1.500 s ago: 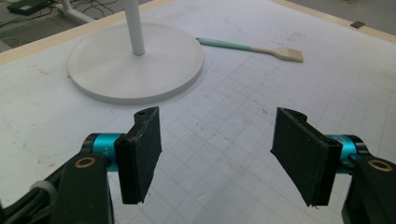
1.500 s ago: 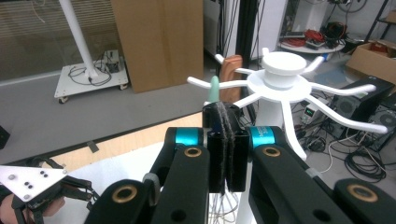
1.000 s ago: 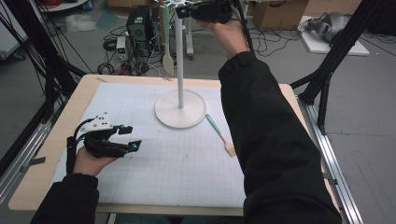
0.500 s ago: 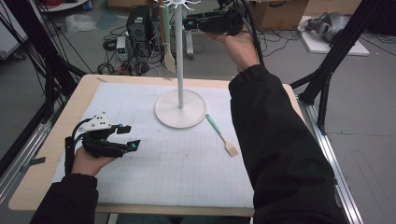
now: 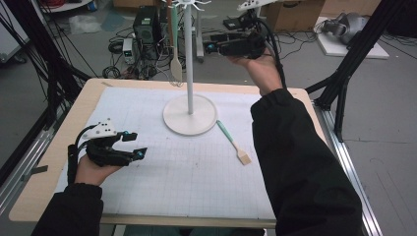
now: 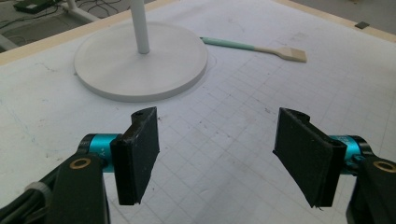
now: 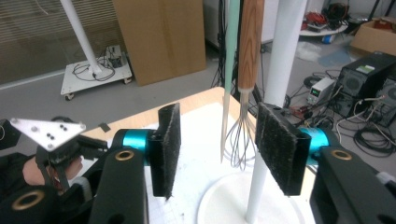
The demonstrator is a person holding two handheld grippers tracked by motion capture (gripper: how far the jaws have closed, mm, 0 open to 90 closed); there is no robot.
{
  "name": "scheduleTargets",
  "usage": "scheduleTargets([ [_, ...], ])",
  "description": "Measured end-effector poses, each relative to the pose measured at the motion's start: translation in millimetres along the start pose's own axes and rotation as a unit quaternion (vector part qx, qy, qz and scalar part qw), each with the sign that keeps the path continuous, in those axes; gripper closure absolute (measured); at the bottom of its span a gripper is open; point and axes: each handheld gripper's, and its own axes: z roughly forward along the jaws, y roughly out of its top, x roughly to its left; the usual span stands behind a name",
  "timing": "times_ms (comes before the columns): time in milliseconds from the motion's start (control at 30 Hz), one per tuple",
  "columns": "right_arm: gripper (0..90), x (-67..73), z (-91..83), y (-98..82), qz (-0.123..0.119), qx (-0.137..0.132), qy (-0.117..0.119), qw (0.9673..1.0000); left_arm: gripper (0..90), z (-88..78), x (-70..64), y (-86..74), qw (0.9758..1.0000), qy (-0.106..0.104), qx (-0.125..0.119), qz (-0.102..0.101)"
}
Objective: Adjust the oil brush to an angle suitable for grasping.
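A white stand with a round base (image 5: 189, 115) (image 6: 140, 60) and a thin pole (image 5: 188, 59) (image 7: 275, 70) rises at the table's far middle. From its top hang a wooden-handled whisk (image 7: 243, 93) and a green-handled spoon (image 5: 175, 49) (image 7: 229, 70). My right gripper (image 5: 212, 44) (image 7: 224, 144) is held high just right of the pole. Its jaws have just been opening and stand open; the whisk hangs beyond the pads, untouched. My left gripper (image 5: 137, 144) (image 6: 224, 158) rests low at the table's left, open over bare mat. A green-handled spatula (image 5: 235, 142) (image 6: 261, 46) lies right of the base.
A white gridded mat (image 5: 196, 172) covers the wooden table (image 5: 29, 206). Black frame posts (image 5: 344, 83) stand at both sides. Cables, electronics (image 5: 147, 22) and cardboard boxes (image 7: 159, 37) sit on the floor beyond the far edge.
My right gripper has come down from the stand's top and its jaws have spread apart. The left gripper has stayed where it was.
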Motion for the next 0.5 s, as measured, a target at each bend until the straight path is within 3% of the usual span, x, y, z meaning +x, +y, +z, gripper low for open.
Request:
scheduleTargets([
  [500, 43.3, 10.4, -13.6, -51.5, 0.017, 0.017, -0.002, 0.9997, 30.4, 1.1, -2.9, -0.5, 1.0000, -0.008, -0.001, -0.001],
])
